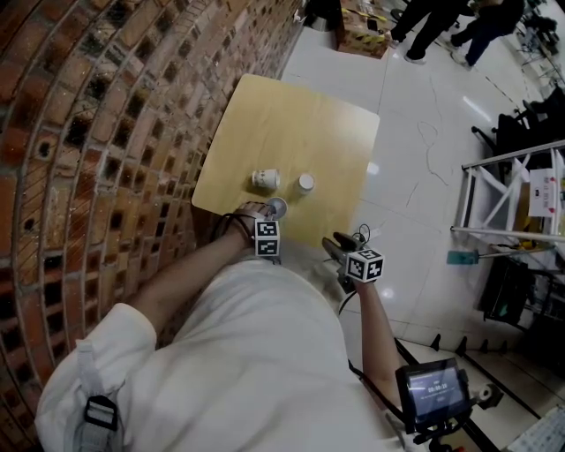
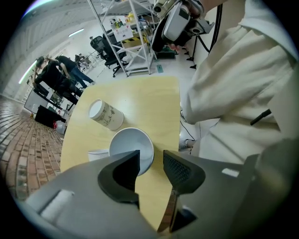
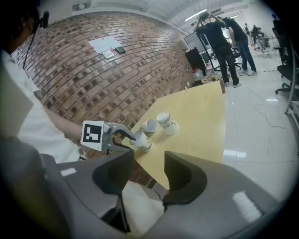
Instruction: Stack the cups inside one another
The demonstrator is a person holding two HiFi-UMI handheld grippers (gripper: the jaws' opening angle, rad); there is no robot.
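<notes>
**Cups await stacking:** A person's left gripper (image 2: 151, 170) hung with its jaws spread over a paper cup (image 2: 132, 148). The cup stood mouth-up at the near edge of a yellow table (image 1: 291, 124), with a brick wall (image 1: 88, 132) on the left. One finger (image 3: 125, 132) reached the cup's rim, but the pads were not pinching it. Just beyond, a second cup (image 1: 264, 180) lay on its side. A third cup (image 1: 305, 183) stood to the right of that one, a little apart from it. The right gripper (image 3: 148, 175), its jaws likewise parted with nothing between them, was held clear of the table, off its near right corner. Other people (image 1: 441, 26) stood at the far end of the room.
</notes>
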